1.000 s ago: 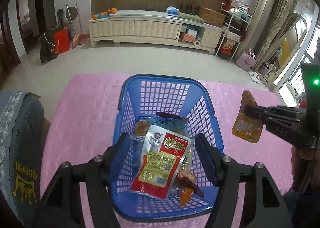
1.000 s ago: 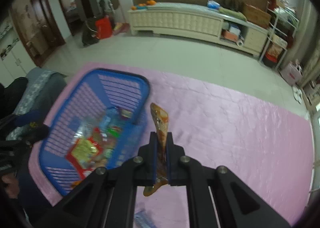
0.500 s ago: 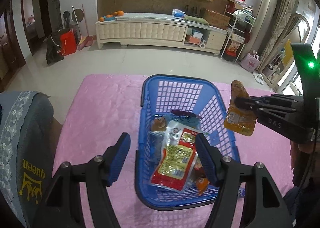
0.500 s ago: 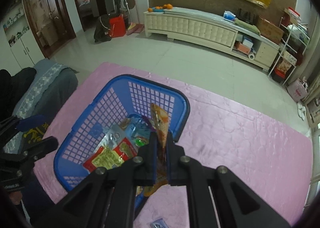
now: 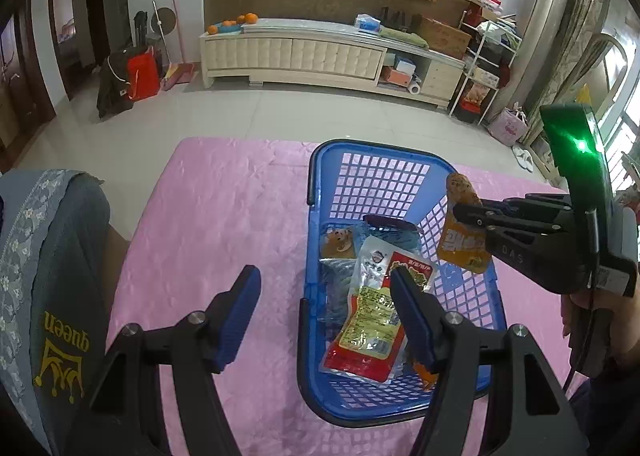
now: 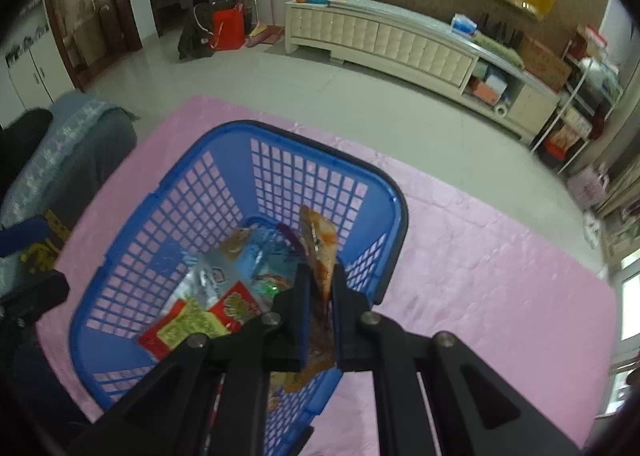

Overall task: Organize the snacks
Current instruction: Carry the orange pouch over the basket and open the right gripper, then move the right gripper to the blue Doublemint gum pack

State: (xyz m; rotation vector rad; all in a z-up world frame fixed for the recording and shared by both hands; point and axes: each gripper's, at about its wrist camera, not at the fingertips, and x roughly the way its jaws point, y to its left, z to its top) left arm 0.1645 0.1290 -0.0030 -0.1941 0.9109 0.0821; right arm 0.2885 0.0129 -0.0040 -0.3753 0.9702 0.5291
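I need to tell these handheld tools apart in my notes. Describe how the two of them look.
Both are black, angular plastic frames with silver pivot bolts and blue pads on the fingers. The left tool shows broad, ribbed blue fingertips. The right tool carries a raised "DAS" marking, an upright black block with a glowing green light, and a thin dark cable hanging below.

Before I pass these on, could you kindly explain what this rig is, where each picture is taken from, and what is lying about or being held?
There is no robot here: a person holds a two-finger gripper in each hand, each with a fisheye camera looking along its fingers.

In the left wrist view, the left gripper stands open and empty above a pink tablecloth.

On the cloth sits a blue plastic basket holding several snack packets, a red and yellow packet on top.

In the right wrist view, the right gripper is shut on an orange snack pouch, held over the basket. A hand grips it at the left view's right edge.
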